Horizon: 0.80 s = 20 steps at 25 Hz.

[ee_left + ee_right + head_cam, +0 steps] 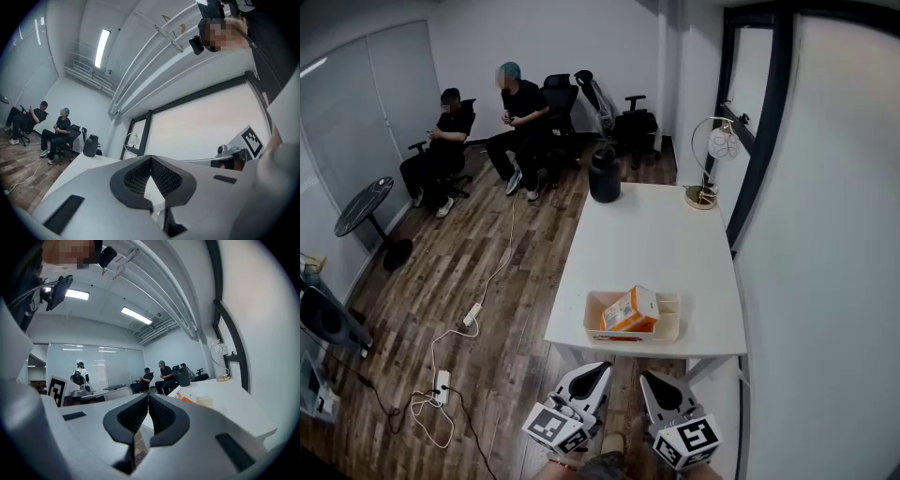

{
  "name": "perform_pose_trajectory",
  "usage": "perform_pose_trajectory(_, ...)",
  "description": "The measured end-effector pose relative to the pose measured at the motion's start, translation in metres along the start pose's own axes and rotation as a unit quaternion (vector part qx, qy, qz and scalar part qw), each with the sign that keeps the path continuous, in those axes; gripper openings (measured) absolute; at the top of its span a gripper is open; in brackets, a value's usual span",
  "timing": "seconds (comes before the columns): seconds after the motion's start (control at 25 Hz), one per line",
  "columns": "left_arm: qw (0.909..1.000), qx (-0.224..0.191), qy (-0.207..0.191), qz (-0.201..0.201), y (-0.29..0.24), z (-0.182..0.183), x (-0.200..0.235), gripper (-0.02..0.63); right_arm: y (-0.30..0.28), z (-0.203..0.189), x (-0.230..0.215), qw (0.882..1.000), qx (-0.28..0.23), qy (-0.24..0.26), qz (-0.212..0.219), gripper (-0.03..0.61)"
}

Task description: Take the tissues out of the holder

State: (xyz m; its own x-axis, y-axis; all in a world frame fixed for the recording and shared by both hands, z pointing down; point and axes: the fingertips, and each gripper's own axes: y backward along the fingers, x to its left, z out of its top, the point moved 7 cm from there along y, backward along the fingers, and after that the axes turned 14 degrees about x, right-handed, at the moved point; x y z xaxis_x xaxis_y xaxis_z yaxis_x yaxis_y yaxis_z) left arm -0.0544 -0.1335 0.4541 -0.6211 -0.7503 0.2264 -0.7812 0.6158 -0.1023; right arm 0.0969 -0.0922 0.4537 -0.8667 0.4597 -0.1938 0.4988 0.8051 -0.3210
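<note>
A cream holder (667, 325) sits near the front edge of the white table (656, 244), with an orange and white tissue pack (630, 309) standing in it. My left gripper (604, 368) and right gripper (649, 378) hang low, just in front of the table edge and short of the holder. Both point toward it, shut and empty. The right gripper view has its shut jaws (148, 395) in front, with the tissue pack (187, 398) and holder (205, 402) beyond. The left gripper view shows shut jaws (151, 159) and the table (79, 165).
A black jug (604, 175) and a wire lamp (705, 192) stand at the table's far end. Two people (450, 141) sit on office chairs at the back left. A round black table (364, 206) and floor cables (441, 384) lie left. A wall runs along the right.
</note>
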Motion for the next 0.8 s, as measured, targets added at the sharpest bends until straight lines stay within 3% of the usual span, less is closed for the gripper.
perform_pose_trajectory(0.48,0.9995,0.009,0.014,-0.026,-0.050,0.007,0.063,0.006,-0.059,0.020,-0.031,1.000,0.022,0.000,-0.005,0.006)
perform_pose_trajectory(0.72,0.9996,0.005,0.018,-0.020,-0.064,0.006,0.084,0.006,-0.079,0.025,-0.046,0.999,0.037,0.007,-0.021,0.009)
perform_pose_trajectory(0.8,0.9996,0.001,0.020,-0.018,-0.069,0.005,0.088,0.006,-0.087,0.028,-0.048,0.999,0.042,0.017,-0.018,0.057)
